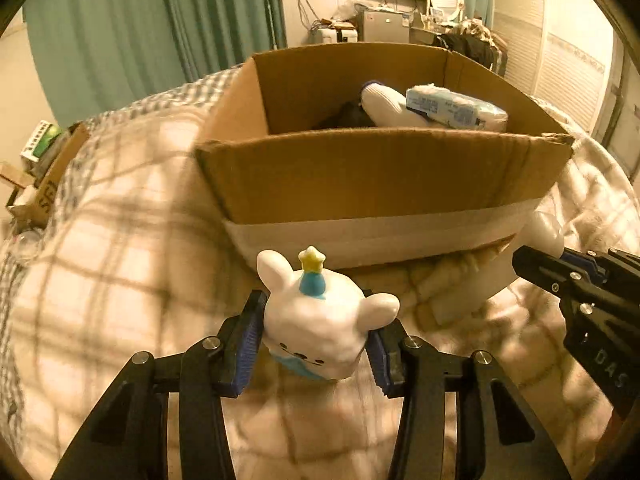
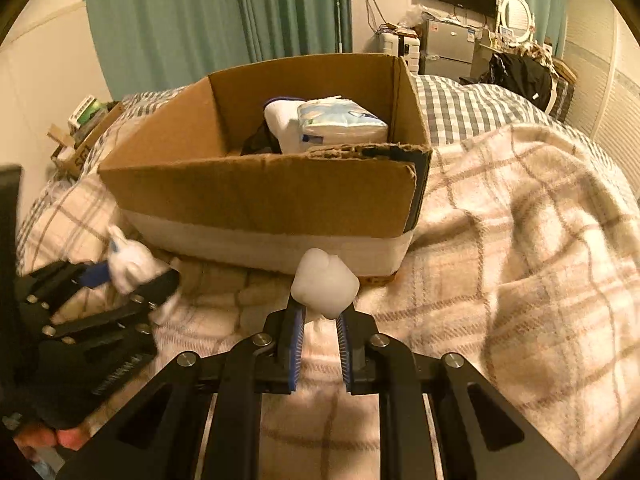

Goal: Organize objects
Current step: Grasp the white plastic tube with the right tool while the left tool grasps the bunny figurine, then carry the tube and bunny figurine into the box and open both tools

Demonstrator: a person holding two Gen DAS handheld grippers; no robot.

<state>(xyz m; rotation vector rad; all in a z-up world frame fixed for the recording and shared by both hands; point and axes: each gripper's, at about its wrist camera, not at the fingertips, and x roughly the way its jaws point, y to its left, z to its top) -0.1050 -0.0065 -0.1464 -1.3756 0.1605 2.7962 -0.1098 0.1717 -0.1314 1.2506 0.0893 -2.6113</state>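
Note:
My left gripper (image 1: 316,340) is shut on a white bunny figurine (image 1: 320,320) with a blue hat and yellow star, held above the blanket just in front of the open cardboard box (image 1: 360,176). It also shows blurred in the right wrist view (image 2: 132,264). My right gripper (image 2: 322,316) is shut on a white tooth-shaped toy (image 2: 324,282), also just in front of the box (image 2: 260,192). The right gripper shows at the right edge of the left wrist view (image 1: 536,264). Inside the box lie a tissue pack (image 1: 456,110), a white sock (image 1: 388,106) and something dark.
The box stands on a bed with a plaid blanket (image 2: 520,220). A smaller open carton with clutter (image 1: 44,168) sits off the bed's left side. Green curtains, a small fridge (image 2: 448,46) and a dark bag (image 2: 524,76) stand beyond the bed.

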